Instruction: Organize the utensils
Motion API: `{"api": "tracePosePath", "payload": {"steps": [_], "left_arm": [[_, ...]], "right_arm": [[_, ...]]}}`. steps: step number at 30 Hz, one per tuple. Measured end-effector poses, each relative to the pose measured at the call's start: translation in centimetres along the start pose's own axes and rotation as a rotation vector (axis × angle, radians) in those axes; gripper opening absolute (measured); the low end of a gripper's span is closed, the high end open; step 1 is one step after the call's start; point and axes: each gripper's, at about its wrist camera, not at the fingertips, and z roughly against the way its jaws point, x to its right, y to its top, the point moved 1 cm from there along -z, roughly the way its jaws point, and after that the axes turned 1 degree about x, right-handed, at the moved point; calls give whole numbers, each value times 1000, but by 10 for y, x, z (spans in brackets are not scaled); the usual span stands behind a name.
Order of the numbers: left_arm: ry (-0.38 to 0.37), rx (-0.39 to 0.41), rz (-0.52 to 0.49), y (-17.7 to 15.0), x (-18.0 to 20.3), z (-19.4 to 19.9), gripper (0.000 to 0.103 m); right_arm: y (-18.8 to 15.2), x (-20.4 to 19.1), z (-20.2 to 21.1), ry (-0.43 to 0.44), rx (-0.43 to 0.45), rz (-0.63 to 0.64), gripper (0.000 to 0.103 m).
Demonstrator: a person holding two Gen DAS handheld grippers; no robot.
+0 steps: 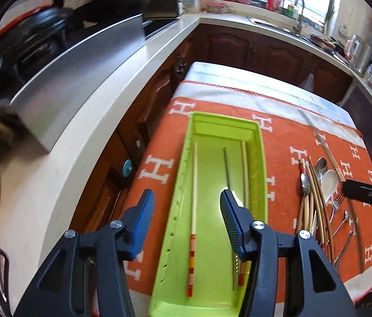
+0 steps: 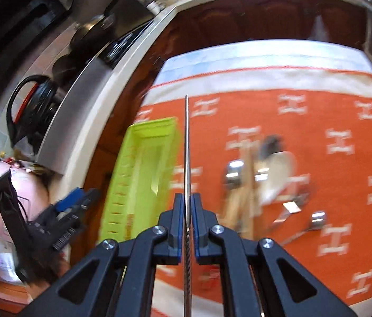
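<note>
Below my left hand-held gripper (image 1: 187,220), gaping empty, the green tray (image 1: 261,158) held three chopsticks (image 1: 194,182), while my right hand-held gripper (image 2: 186,206) pinched a metal chopstick (image 2: 186,137); most utensils (image 1: 318,192) remained piled to its right.

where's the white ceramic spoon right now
In the left wrist view, the white ceramic spoon lies on the orange cloth right of the green tray, in the loose utensil pile beside the metal spoons and bamboo chopsticks.
</note>
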Motion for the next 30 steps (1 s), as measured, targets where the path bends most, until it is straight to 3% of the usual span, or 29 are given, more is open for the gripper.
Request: {"api": "tracePosePath", "payload": {"steps": [7,14,21,26,30], "left_arm": [[12,-17,68,-13,-32,-2,50],[17,-35,106,-18,-52,-9,50],[4,-49,102,-21,-50,-12,50],[-17,-59,73,-22,-35,-15,56],[-40,-62,39,-22,-16,-13,58]], "right_arm": [[1,-43,-54,4,-70,-1,6],[1,-50,-84,43,-132,-55,9],[0,-43,-80,33,-116,-67,26],[-4,-34,-66,-57,-61,1,40],[-9,-18,-50,-83,-32,32,43]]}}
